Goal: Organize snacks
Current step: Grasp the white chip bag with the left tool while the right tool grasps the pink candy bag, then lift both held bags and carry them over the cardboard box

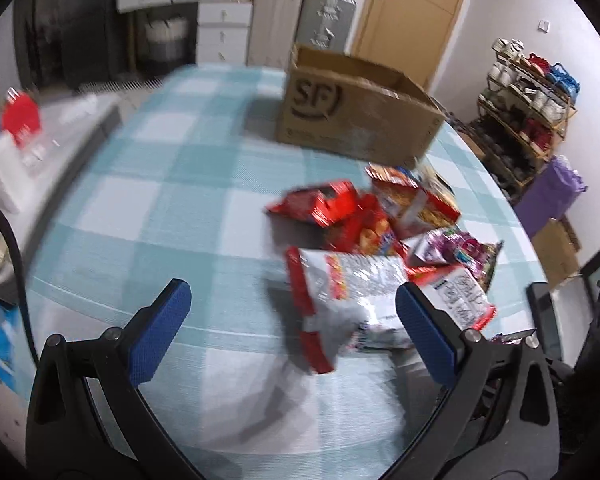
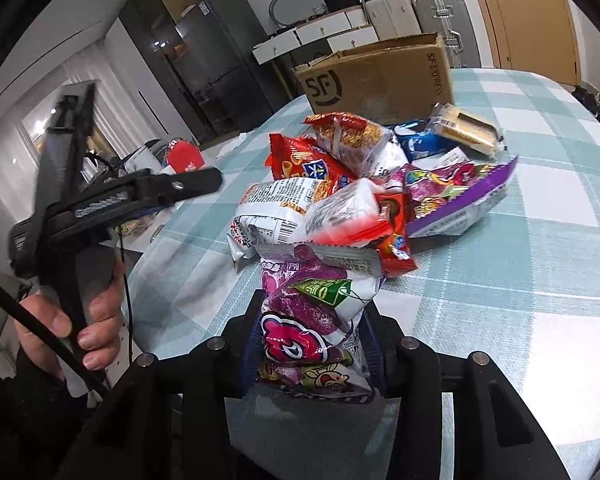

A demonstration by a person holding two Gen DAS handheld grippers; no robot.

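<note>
The right gripper (image 2: 312,344) has its fingers pinching a purple candy bag (image 2: 312,320) at the near edge of the snack pile (image 2: 348,188); a straight lift should free it. The left gripper (image 1: 294,332), fingers spread, hovers above a silver packet (image 1: 352,292). Beyond the pile, the open cardboard box (image 2: 376,80) stands on the bench (image 2: 520,280), with bare cloth either side.

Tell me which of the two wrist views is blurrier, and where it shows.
Left wrist view: motion-smeared, the snack pile and cardboard box soft, though the open left gripper stays sharp. Right wrist view: crisp, the purple snack bag clamped in the right gripper readable; fisheye bends both.
</note>
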